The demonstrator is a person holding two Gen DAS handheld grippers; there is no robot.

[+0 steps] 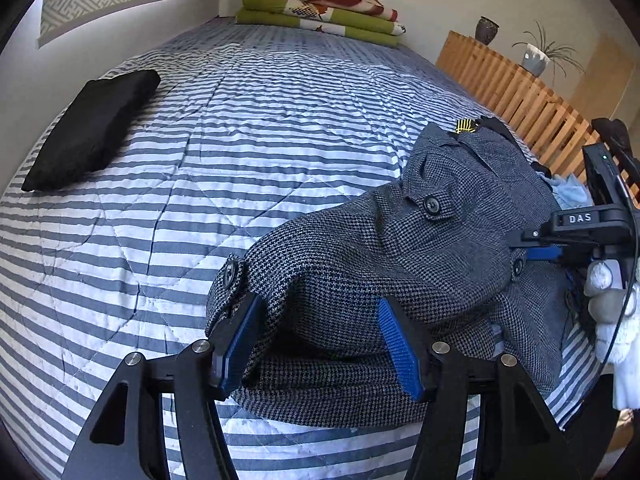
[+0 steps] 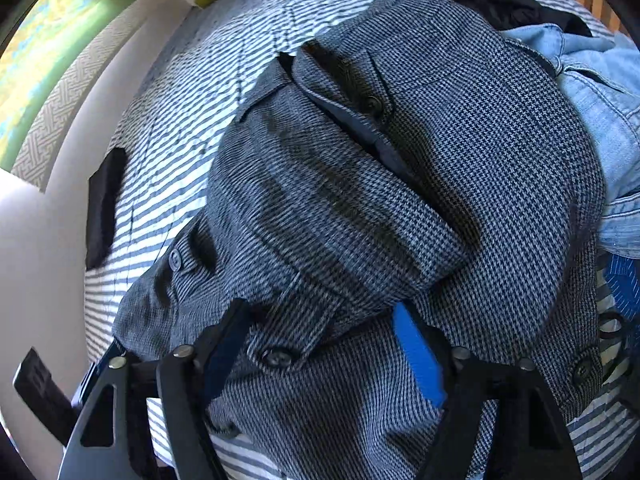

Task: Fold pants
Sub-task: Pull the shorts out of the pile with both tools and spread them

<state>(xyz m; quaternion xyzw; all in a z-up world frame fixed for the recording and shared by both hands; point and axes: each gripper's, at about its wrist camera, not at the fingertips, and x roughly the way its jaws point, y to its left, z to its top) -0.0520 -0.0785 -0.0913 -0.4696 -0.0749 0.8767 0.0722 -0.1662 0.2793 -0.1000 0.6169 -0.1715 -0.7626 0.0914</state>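
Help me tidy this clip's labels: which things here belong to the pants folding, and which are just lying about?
In the job:
grey checked pants
left gripper, open around the cloth
right gripper, open around the cloth

Lying about:
black folded cloth
folded blankets
denim garment
potted plant
vase

Left claw open, straddling bunched grey pants on striped bed.
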